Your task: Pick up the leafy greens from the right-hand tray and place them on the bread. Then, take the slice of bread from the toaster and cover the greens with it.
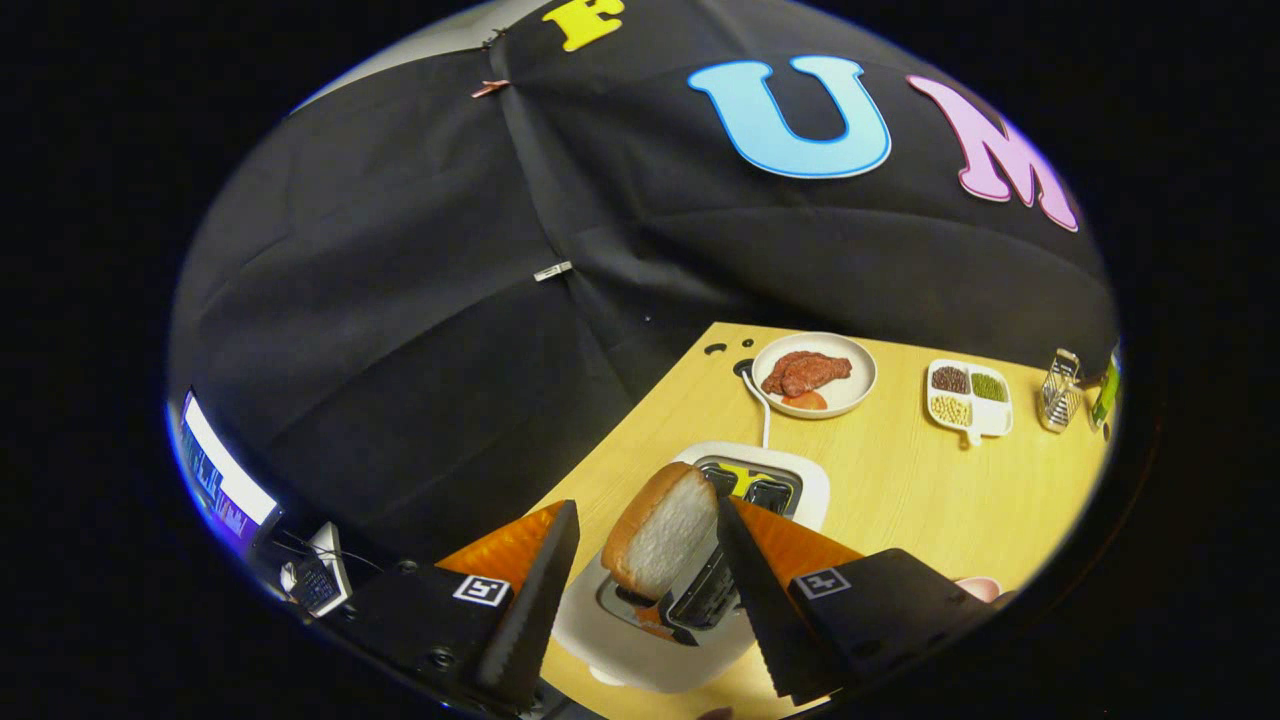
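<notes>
Here, at the far left beyond the table's edge, a lit screen (225, 490) glows against the booth wall, with a small dark device and wires (318, 575) just beside it, both well apart from the work. Moving right, the gripper (640, 560) hangs above the wooden table (900, 500) with its two fingers spread apart, closed on nothing. Between them lies the slice of bread (662, 545), crust to the left and pale crumb facing the camera, leaning out of the near slot of the white toaster (690, 640). The slice looks raised and tilted so that its upper part stands clear of the slot, which gives the fingers something to close on. The left finger stands off from the crust with a gap of toaster showing between them; the right finger runs close along the bread's right edge, though I cannot tell whether it touches. The spread and the aim suggest the gripper is lined up to take the bread, so the second half of the task seems to be in hand; the greens and the base bread I cannot place. The toaster's far slot (750, 485) sits beyond the fingertips, and its cord (762, 410) runs off toward the back of the table. Further right and well beyond the fingers sits a round plate of meat (814, 374), then a divided dish of beans (968, 398), then a small wire rack (1060, 392) near the table's far right corner.
</notes>
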`<state>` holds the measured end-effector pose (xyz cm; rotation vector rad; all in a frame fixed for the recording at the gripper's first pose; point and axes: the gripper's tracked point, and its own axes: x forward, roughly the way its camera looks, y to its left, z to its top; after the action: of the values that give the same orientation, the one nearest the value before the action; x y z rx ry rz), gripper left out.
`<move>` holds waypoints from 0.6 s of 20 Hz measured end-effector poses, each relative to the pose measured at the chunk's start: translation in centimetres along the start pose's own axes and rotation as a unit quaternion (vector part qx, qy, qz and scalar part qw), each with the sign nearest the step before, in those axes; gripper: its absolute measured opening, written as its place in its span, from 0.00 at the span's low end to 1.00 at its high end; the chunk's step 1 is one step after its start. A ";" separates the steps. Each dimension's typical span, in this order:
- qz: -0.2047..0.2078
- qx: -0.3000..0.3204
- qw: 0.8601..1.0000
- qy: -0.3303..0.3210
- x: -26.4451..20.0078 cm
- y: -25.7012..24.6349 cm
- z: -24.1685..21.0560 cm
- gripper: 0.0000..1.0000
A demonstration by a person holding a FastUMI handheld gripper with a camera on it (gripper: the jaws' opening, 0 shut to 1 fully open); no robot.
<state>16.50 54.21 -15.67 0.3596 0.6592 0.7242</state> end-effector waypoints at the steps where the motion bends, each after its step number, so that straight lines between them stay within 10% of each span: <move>1: -0.005 0.007 1.000 0.010 0.7 -0.6 -0.6 0.87; 4: -0.006 0.022 1.000 0.021 0.8 -0.7 -1.0 0.78; 9: -0.025 0.040 0.999 0.024 0.8 -1.4 -1.3 0.15; 12: -0.028 0.043 0.999 0.012 0.0 -1.2 -0.5 0.10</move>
<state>16.80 53.43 -16.64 0.4106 0.7212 0.6489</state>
